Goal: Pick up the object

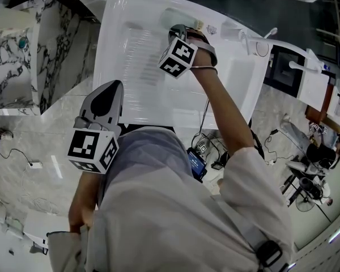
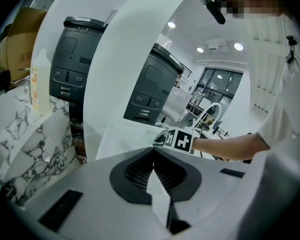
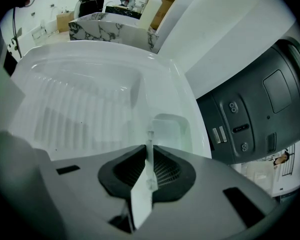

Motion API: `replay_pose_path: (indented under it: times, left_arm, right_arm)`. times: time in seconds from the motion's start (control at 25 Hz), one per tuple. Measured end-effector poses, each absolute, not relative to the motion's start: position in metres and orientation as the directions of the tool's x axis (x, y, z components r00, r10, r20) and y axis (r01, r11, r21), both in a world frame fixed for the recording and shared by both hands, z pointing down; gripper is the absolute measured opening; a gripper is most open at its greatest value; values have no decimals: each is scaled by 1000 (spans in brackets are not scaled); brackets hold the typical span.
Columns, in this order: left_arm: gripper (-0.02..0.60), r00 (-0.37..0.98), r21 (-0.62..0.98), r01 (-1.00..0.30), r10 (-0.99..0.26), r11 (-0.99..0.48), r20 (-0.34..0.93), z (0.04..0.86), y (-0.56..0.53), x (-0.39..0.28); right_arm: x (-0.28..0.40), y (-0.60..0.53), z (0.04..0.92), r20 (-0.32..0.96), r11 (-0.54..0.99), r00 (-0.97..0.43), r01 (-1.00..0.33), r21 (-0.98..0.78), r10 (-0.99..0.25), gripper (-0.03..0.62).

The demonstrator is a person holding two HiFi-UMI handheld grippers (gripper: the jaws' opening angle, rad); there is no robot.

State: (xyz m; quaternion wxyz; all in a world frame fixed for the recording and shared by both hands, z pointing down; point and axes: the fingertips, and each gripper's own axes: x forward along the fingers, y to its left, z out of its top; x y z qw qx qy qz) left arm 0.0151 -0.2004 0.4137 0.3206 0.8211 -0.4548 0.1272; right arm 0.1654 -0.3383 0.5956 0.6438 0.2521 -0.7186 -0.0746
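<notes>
My right gripper (image 1: 180,29) reaches across to the far rim of the white sink (image 1: 130,103). In the right gripper view a thin, pale see-through piece (image 3: 149,136) stands edge-on between the jaws of the right gripper (image 3: 149,150), and the pads are shut on both its sides. Its top pokes a little past the fingertips. Just beyond it lies a rounded recess (image 3: 168,132) in the sink top. In the head view the gripper hides the piece. My left gripper (image 1: 111,89) hangs back at the sink's near left corner, shut and empty, as the left gripper view (image 2: 153,152) confirms.
The sink has a ridged draining board (image 1: 137,52) and a tap (image 1: 259,37) at its right. A marble-patterned counter (image 1: 14,67) stands at the left, with a bottle (image 2: 40,84) on it. Dark grey bins (image 3: 250,109) stand behind the sink. Cables (image 1: 215,152) trail on the floor.
</notes>
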Motion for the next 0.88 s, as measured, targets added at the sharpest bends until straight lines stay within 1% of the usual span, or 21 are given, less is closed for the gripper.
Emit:
replay_pose_path:
  times: [0.48, 0.88]
  left_arm:
    - [6, 584, 423, -809, -638, -407, 502, 418, -185, 23]
    - [6, 584, 421, -809, -642, -411, 497, 416, -187, 10]
  right_arm:
    - [161, -330, 599, 891, 867, -30, -247, 433, -454, 43]
    - [159, -330, 590, 883, 855, -9, -259, 450, -468, 41]
